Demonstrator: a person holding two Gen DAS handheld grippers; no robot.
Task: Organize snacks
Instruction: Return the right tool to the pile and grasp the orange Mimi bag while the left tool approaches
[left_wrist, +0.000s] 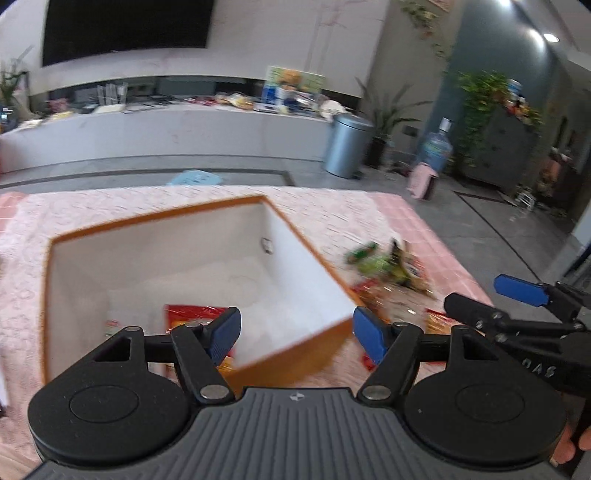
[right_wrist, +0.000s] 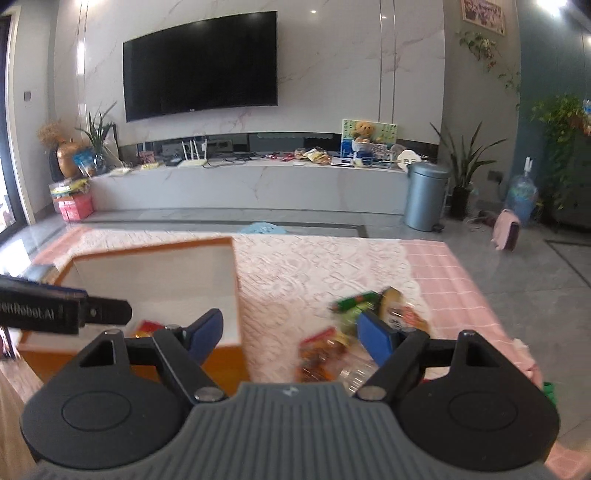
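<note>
I count one orange-rimmed box (left_wrist: 192, 266) on tabletop (right_wrist: 314, 266), ahead of left jaws. Inside it, one red snack packet (left_wrist: 192, 314) clearly visible just beyond left jaws; others there too hidden to count. Loose snack pile (right_wrist: 369, 325) ahead of right jaws: at least four packets, blur prevents exact count. Two grippers in view: left gripper (left_wrist: 295, 334), right gripper (right_wrist: 290, 332), both spread wide with nothing between.
</note>
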